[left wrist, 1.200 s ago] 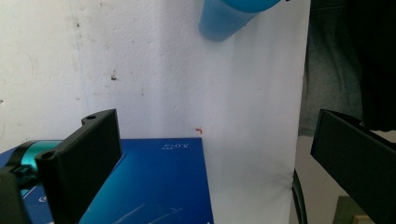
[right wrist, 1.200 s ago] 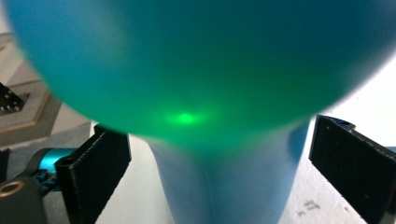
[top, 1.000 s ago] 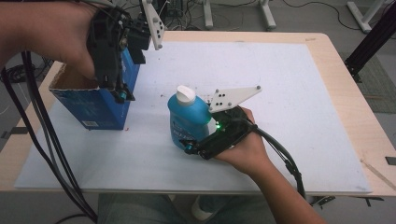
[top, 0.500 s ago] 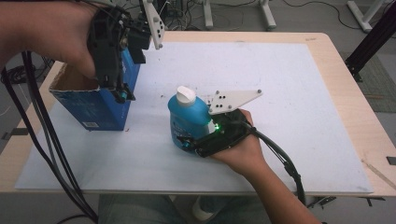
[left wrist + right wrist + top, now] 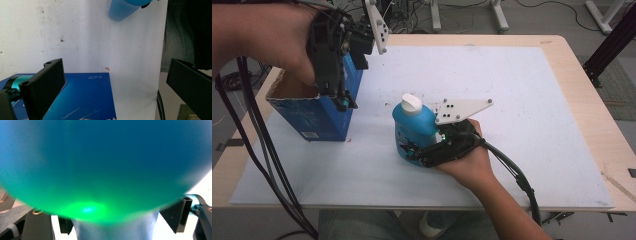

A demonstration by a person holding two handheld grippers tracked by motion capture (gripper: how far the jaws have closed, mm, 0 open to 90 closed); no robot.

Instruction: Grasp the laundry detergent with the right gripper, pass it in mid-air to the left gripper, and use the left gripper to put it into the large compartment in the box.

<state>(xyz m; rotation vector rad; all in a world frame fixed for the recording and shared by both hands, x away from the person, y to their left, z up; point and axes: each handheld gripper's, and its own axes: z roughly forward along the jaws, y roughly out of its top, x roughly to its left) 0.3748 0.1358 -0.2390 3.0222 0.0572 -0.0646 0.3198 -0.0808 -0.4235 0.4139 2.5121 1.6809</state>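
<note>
A blue bottle (image 5: pixel 414 126) with a white cap stands upright on the white mat, left of centre. My right gripper (image 5: pixel 413 150) comes at its lower body from the right, and its jaws have just been closing on the bottle, which sits between them. In the right gripper view the bottle (image 5: pixel 105 165) looms close, with a jaw tight against each side. My left gripper (image 5: pixel 343 101) hangs open and pointing down over the near right edge of an open blue cardboard box (image 5: pixel 324 120). In the left gripper view the box (image 5: pixel 82 97) lies below the wide-apart jaws, and the bottle (image 5: pixel 122 10) is farther off.
The white mat (image 5: pixel 522 75) covers most of a wooden table (image 5: pixel 584 95). Black cables (image 5: pixel 259 150) trail down past the table's left edge from my left gripper. A cable (image 5: pixel 512 175) runs back from my right gripper along the forearm.
The right gripper's jaws have drawn in around the bottle's lower body. Both hands, the bottle and the box stay where they were.
</note>
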